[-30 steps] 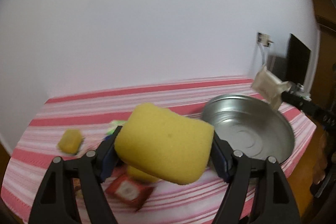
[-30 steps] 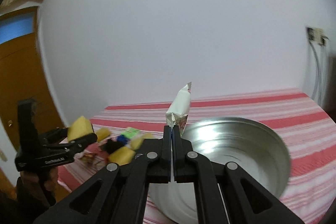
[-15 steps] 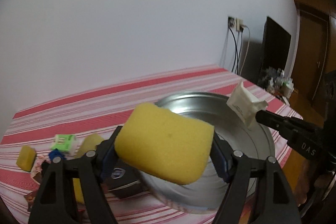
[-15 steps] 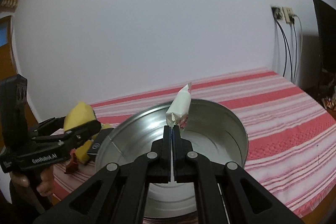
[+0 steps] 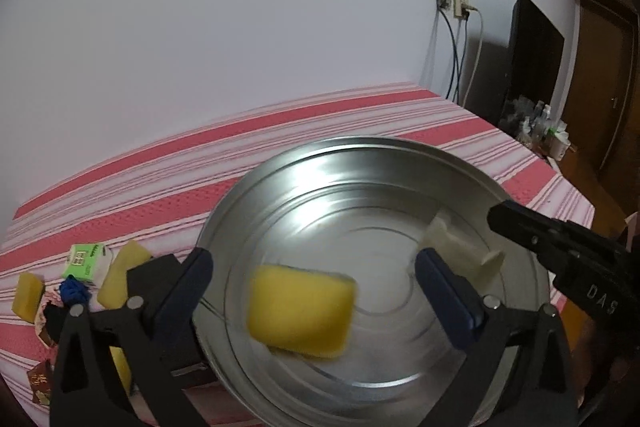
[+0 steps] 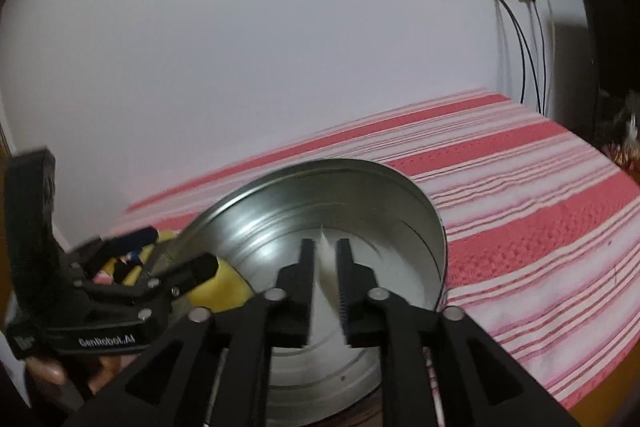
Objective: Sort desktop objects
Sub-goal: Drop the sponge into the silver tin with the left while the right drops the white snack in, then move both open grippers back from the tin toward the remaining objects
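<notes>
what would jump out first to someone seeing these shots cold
The big metal basin on the red striped tablecloth fills both views. Inside it, a blurred yellow sponge sits between the wide open left tongs, and a white packet lies near the open right tongs. Small clutter sits left of the basin.

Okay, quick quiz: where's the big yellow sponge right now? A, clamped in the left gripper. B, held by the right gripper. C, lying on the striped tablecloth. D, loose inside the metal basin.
D: the yellow sponge shows blurred inside the metal basin, clear of the left gripper, whose jaws stand wide apart.
</notes>
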Demonstrator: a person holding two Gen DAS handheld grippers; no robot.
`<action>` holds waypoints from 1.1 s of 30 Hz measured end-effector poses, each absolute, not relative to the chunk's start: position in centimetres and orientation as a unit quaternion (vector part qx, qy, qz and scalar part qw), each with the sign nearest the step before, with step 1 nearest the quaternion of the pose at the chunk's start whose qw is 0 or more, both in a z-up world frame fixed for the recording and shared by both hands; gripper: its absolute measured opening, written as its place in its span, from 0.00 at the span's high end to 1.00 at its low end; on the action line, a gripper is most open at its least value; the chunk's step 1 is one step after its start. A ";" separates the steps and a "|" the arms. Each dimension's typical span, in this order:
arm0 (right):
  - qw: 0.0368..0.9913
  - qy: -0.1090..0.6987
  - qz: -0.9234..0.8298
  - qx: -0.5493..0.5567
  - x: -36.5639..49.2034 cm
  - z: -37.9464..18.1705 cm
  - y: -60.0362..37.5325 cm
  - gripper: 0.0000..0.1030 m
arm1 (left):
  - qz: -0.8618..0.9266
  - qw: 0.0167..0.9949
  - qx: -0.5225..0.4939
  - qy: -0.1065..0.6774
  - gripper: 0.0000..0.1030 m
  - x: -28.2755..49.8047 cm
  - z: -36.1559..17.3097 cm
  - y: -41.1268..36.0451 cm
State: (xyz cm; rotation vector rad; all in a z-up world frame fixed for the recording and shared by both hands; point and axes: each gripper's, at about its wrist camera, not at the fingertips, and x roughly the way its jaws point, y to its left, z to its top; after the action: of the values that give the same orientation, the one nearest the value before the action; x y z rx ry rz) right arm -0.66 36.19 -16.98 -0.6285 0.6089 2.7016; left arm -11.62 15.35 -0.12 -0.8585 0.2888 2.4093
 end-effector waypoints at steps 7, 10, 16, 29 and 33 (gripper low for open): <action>0.154 0.229 0.944 -0.182 0.7 -15.7 35.0 0.67 | 0.908 0.257 -0.323 0.074 0.00 -11.9 0.1 12.9; 0.151 0.210 0.950 -0.178 0.5 -15.3 33.6 0.59 | 0.913 0.246 -0.319 0.068 0.00 -12.0 0.1 11.6; 0.127 0.186 0.956 -0.186 -1.5 -15.6 32.2 0.58 | 0.932 0.188 -0.305 0.049 0.00 -11.7 -0.1 7.2; 0.064 0.147 0.968 -0.195 -4.1 -15.5 26.1 0.58 | 0.941 0.140 -0.307 0.034 0.00 -11.2 -0.5 0.8; 0.024 0.140 0.970 -0.197 -4.5 -15.3 24.1 0.58 | 0.943 0.126 -0.308 0.023 0.00 -11.0 -0.6 -1.5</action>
State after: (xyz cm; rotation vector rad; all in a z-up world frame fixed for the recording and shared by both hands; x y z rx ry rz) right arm -4.47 24.07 -15.33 -0.6094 0.4318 3.0019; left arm -10.96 -1.50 -0.64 -0.8961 0.0665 2.7456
